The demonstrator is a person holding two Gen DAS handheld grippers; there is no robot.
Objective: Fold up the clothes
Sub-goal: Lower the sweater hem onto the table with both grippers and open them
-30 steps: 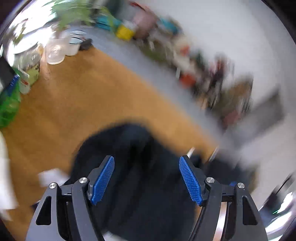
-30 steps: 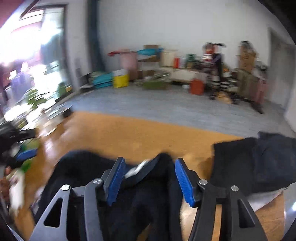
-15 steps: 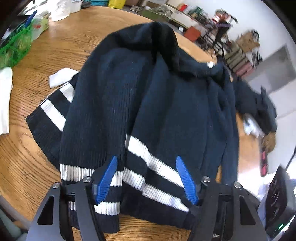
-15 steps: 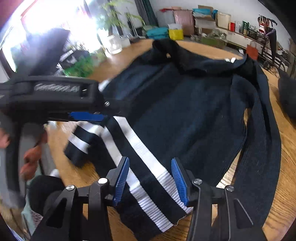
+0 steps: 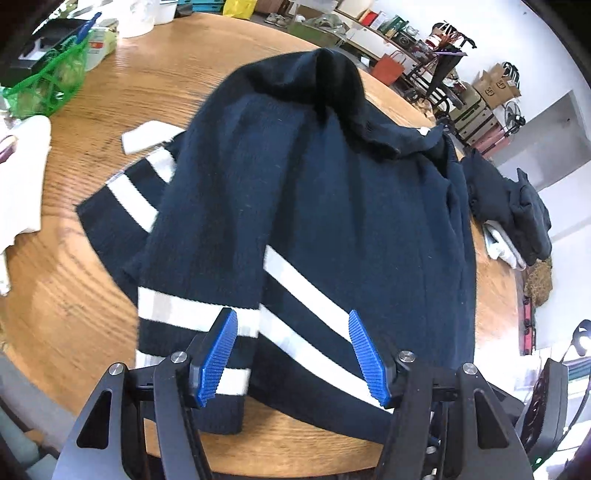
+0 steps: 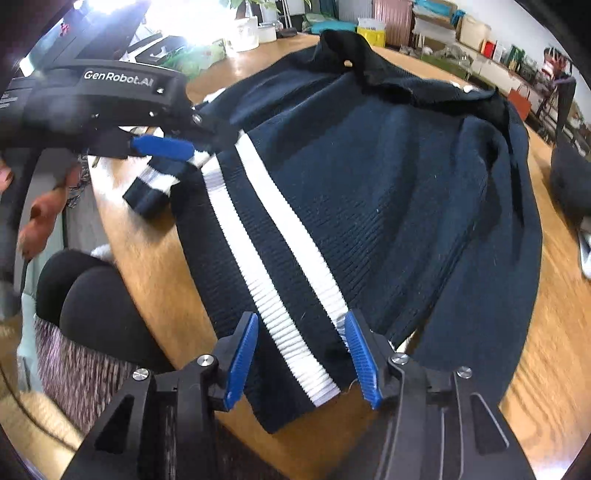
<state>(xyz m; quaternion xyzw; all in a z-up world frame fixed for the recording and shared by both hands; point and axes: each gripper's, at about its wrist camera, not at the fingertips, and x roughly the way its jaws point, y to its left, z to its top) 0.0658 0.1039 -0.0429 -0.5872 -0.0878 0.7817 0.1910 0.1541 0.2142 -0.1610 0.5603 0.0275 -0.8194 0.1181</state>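
A navy knit sweater [image 5: 332, 206] with white stripes at the hem and cuffs lies spread on the round wooden table [image 5: 74, 295], collar at the far side; it also shows in the right wrist view [image 6: 369, 192]. My left gripper [image 5: 291, 354] is open, jaws wide, over the striped hem near the table's front edge, beside a folded-in sleeve [image 5: 192, 306]. My right gripper [image 6: 299, 358] is open over the hem's right corner [image 6: 295, 332]. The left gripper [image 6: 162, 146] shows in the right wrist view at the left end of the hem.
A pile of dark clothes [image 5: 517, 214] lies at the table's far right. White cloth [image 5: 22, 177] and a green basket [image 5: 44, 85] sit at the left. White containers [image 6: 247, 31] stand at the far edge. A person's lap [image 6: 85, 295] is by the front edge.
Both grippers swung down from facing the room to hover low over the sweater's striped hem. In the last half second both moved slightly closer to the hem and stayed open.
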